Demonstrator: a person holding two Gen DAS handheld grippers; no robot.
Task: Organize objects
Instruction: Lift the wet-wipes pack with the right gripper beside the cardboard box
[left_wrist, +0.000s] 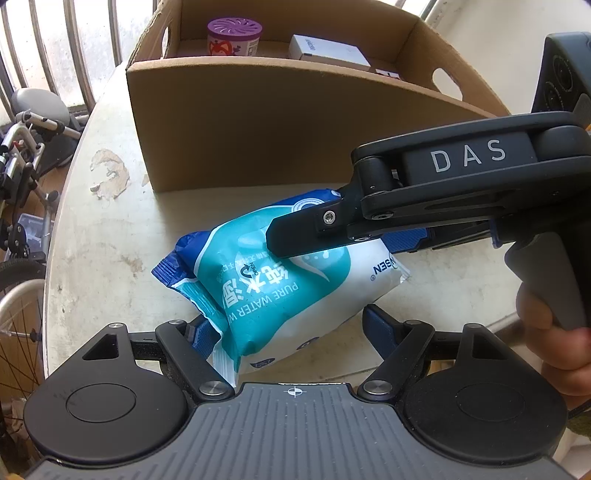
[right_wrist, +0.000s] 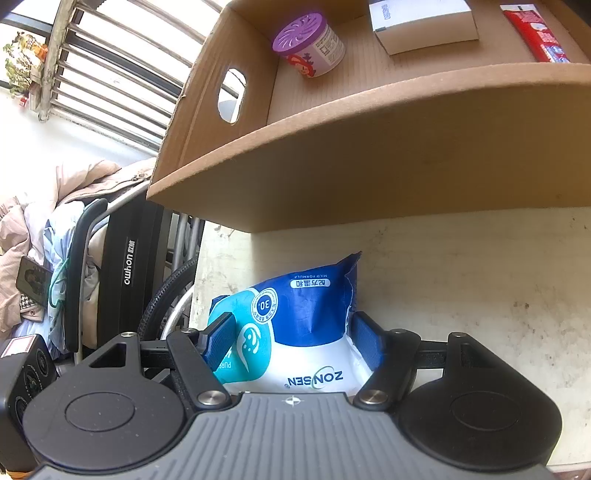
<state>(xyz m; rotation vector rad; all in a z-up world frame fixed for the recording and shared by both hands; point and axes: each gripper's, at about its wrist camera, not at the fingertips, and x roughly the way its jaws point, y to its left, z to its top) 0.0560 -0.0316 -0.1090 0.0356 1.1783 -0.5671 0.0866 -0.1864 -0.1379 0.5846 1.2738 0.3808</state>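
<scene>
A blue, teal and white pack of wet wipes (left_wrist: 280, 273) lies on the table in front of a cardboard box (left_wrist: 258, 122). My left gripper (left_wrist: 288, 328) is open, its blue pads either side of the pack's near end. My right gripper (right_wrist: 291, 339) is shut on the pack (right_wrist: 295, 332) at its other end; in the left wrist view it comes in from the right (left_wrist: 332, 229). The box (right_wrist: 369, 155) holds a purple-lidded can (right_wrist: 310, 44), a white carton (right_wrist: 421, 26) and a red tube (right_wrist: 535, 33).
The pale table (left_wrist: 92, 240) is worn, with a chipped patch (left_wrist: 110, 177) left of the box. A bicycle wheel (left_wrist: 18, 314) and a metal frame (left_wrist: 26, 147) stand past the table's left edge. Window bars (right_wrist: 110, 74), clothes (right_wrist: 37, 229) and a folded treadmill (right_wrist: 125, 266) lie beyond.
</scene>
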